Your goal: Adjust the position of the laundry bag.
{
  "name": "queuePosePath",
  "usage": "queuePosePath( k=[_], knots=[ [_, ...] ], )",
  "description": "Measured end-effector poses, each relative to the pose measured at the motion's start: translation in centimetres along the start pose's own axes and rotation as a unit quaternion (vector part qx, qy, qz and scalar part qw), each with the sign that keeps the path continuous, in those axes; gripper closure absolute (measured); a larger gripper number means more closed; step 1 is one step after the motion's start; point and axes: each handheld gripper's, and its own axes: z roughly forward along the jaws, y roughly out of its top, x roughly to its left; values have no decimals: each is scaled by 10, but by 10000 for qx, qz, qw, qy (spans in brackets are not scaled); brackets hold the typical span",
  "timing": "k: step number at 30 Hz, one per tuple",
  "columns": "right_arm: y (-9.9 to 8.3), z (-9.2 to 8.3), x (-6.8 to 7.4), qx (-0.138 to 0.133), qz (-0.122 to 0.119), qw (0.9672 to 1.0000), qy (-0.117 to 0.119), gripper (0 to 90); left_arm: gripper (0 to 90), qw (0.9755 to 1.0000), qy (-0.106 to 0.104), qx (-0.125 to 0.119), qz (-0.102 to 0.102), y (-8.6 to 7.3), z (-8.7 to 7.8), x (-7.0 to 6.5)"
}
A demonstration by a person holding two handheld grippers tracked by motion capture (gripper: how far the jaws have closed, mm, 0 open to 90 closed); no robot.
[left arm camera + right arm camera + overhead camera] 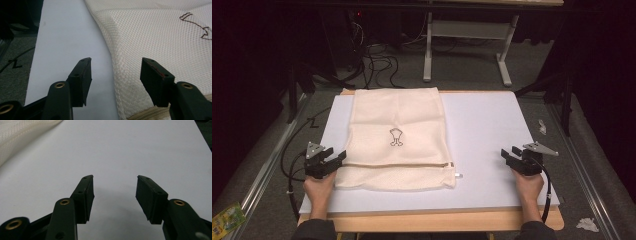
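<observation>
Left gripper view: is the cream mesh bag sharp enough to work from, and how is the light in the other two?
Left gripper view: the cream mesh laundry bag shows a crisp weave mid-frame, softer far off. Right gripper view: even light, a soft shadow on the white board. High view: board bright, surroundings dark, slightly grainy.

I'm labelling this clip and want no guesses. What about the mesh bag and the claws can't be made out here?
- Mesh bag: contents hidden by its own cloth, high view.
- Zipper: fully shut or not, too small in the high view; cut off by the bottom edge in the left gripper view.
- Printed emblem: too small to read; cut by the right edge in the left gripper view.
- Left claw: touching the bag's edge or just above, undecidable.
</observation>
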Motion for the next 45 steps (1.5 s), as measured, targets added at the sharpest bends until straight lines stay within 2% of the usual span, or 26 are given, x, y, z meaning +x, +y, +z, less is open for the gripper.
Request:
queuePosePath(
  k=[17,23,34,42,45],
  knots=[
    [0,-1,-2,-27,80,10000,13,498,440,10000,-15,17,27,0,1,0],
    [1,0,-3,22,119,9999,12,498,429,9999,-22,85,-63,2,2,2],
    [3,0,0,40,40,10000,-11,516,407,9999,-75,43,-118,4,1,1],
    [8,-1,7,164,-48,9997,155,523,388,9999,-120,39,-53,8,3,-6],
    [10,0,9,184,-81,9996,184,526,388,9997,-191,117,-64,9,4,-6]
  ],
)
